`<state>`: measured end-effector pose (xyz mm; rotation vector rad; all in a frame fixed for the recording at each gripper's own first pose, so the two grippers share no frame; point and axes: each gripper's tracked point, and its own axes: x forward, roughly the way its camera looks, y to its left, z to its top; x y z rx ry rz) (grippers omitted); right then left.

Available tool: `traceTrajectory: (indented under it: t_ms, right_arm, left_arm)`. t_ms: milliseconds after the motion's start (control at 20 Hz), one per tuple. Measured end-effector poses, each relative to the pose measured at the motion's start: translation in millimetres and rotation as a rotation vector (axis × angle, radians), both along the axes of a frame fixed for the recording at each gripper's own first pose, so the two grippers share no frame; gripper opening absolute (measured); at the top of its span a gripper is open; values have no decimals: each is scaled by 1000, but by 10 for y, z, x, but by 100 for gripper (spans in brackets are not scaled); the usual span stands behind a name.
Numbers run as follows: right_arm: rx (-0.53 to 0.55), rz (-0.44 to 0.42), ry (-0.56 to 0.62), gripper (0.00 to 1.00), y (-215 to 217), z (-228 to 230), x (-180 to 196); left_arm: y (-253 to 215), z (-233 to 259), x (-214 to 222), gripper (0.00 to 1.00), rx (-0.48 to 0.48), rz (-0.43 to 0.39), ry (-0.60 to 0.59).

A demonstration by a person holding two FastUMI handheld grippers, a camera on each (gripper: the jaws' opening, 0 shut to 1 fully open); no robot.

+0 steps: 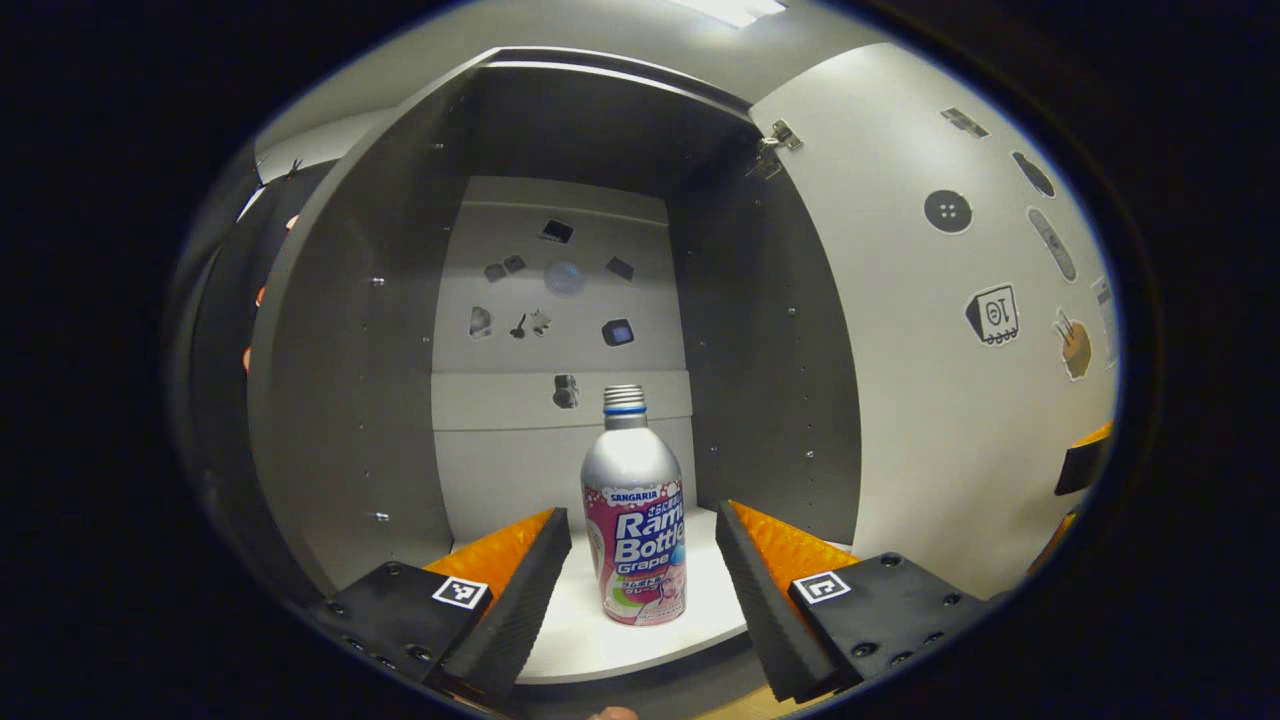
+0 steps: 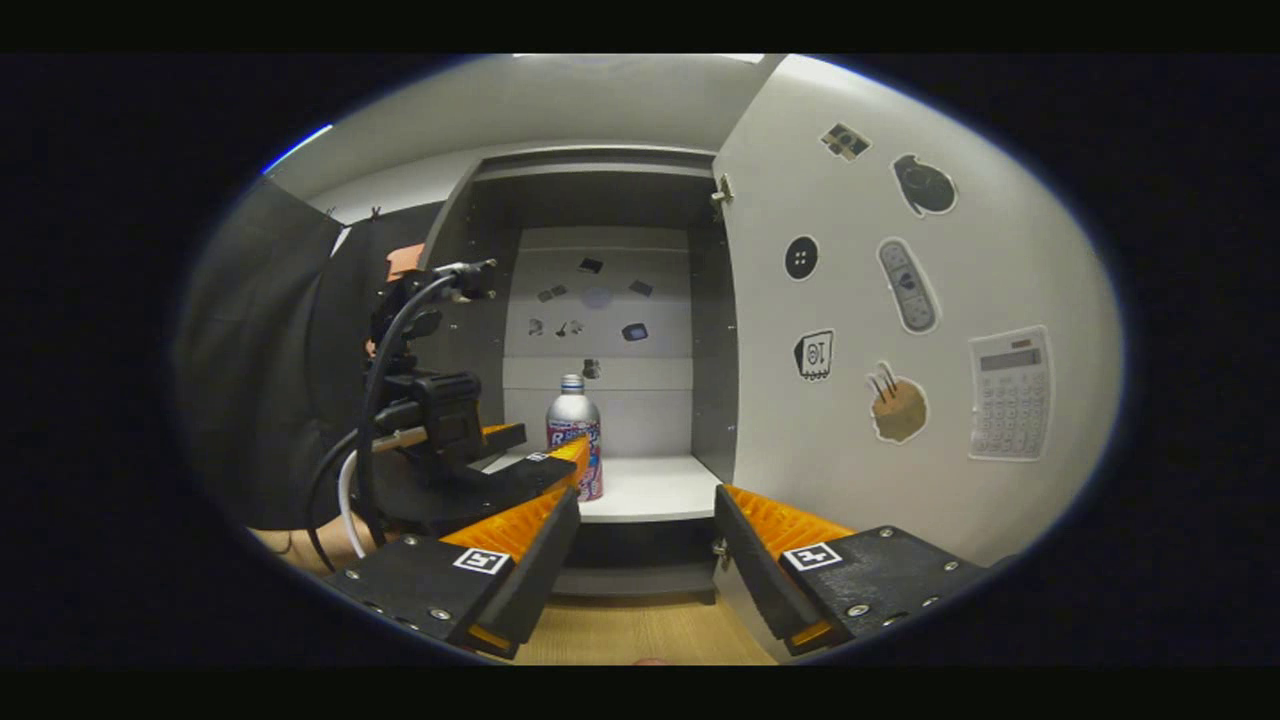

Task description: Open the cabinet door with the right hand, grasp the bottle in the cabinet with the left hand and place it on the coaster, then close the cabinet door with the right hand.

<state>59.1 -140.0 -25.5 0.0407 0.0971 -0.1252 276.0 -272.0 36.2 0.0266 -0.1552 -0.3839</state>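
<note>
The bottle [image 1: 634, 520] stands upright on the cabinet shelf [image 1: 640, 640], near the shelf's front edge and toward its left side in the right gripper view. The left gripper [image 1: 643, 550] is spread wide with nothing in its grip — its fingers flank the bottle at the front edge, one on each side, both clear of it. The cabinet door [image 1: 930, 330] stands swung open at the right, stickers on its inner face. The right gripper [image 2: 646, 520] hangs back from the shelf beside the door's lower edge — fingers wide apart, holding nothing.
</note>
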Motion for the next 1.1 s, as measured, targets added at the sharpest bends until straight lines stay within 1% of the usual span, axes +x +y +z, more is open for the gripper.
traceTrajectory:
  t_ms: [200, 300, 400, 550, 700, 750, 800, 950, 1100]
  right_arm:
    - [39, 25, 13, 84, -62, -83, 122]
    - [36, 25, 22, 84, -106, -115, 152]
    - [32, 26, 27, 84, -137, -128, 152]
    - [24, 32, 23, 84, -170, -99, 125]
    - [16, 36, 16, 84, -212, -77, 99]
    - [19, 37, 15, 84, -219, -73, 87]
    - [25, 41, 13, 84, -219, -69, 81]
    - [35, 56, 2, 84, -209, -52, 40]
    - [32, 82, -3, 84, -170, -41, -19]
  left_arm:
    - [-60, -64, 278, 95, 10, 11, 4]
    - [-65, -108, 413, 95, 7, 22, 19]
    - [-92, -149, 490, 95, -12, 20, 38]
    - [-114, -215, 579, 95, -12, 30, 57]
    - [-145, -252, 591, 94, -15, 36, 65]
    - [-146, -249, 589, 92, -13, 42, 64]
    - [-140, -242, 580, 86, -5, 46, 65]
    - [-101, -236, 557, 83, 10, 59, 61]
    - [-52, -195, 461, 82, -16, 62, 57]
